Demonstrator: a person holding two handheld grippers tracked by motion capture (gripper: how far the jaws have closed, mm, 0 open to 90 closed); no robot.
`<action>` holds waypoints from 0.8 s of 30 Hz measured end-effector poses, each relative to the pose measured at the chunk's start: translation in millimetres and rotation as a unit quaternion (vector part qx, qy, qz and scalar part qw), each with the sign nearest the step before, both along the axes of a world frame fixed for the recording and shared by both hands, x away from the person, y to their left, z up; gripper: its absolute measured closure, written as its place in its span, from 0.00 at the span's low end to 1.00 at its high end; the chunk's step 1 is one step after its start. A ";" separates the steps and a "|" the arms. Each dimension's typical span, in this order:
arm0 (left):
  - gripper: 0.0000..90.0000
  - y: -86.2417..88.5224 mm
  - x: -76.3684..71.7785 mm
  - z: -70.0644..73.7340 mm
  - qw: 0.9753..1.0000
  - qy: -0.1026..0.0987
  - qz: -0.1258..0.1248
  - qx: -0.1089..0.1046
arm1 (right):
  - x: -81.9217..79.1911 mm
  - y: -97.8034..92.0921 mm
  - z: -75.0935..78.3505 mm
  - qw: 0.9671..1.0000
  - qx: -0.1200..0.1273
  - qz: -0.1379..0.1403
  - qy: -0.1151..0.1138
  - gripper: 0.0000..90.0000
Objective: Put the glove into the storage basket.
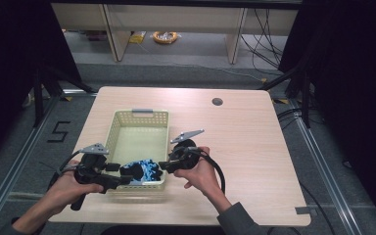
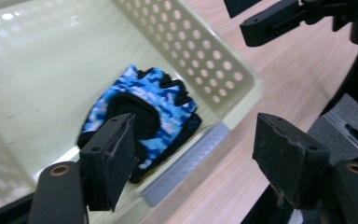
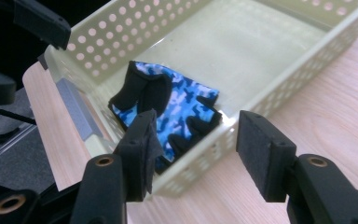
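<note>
Nearest the table's front edge, the person's two forearms come in from below, each hand wrapped round a black gripper; the left hand holds the left gripper low at the basket's near left corner, and the right hand holds the right gripper just beside the basket's near right wall; a grey three-cornered plate tops each of them. Seen along its own jaws, the left gripper stands released, its padded jaws wide apart with nothing between them, one jaw over the basket's inside and the other over the bare wood; the right gripper is likewise spread and empty, its jaws straddling the perforated wall. Just beyond the jaws lies a fingerless glove in blue camouflage with black palm and trim; it rests flat on the floor of the pale yellow perforated basket, tucked into the near end against the wall, touching neither gripper. Further on, the basket's far end lies bare, a grey handle on its far rim; the light wooden table carries a dark round grommet near its far edge; past it, cables trail over a grey floor.
</note>
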State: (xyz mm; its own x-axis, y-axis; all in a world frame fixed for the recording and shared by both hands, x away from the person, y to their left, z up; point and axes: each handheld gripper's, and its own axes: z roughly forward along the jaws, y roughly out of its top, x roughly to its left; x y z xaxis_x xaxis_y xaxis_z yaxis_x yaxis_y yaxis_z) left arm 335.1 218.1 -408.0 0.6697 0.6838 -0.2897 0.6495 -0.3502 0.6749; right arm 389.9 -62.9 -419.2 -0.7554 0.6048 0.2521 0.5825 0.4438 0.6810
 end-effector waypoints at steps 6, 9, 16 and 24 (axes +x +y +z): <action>0.31 -15.9 -9.0 -6.1 1.000 -0.007 -0.017 -0.002 | -6.1 -17.0 3.1 1.000 0.006 -0.007 -0.017 0.52; 0.31 -19.7 -11.3 -7.6 1.000 -0.006 -0.022 -0.004 | -8.5 -21.6 2.9 1.000 0.012 -0.006 -0.019 0.52; 0.30 -28.9 -15.6 -10.5 0.999 -0.010 -0.036 -0.014 | -19.0 -41.3 1.6 0.999 0.030 -0.016 -0.022 0.50; 0.30 -35.4 -18.2 -10.5 0.999 -0.021 -0.034 -0.031 | -26.1 -59.2 -0.5 0.998 0.046 -0.024 -0.028 0.48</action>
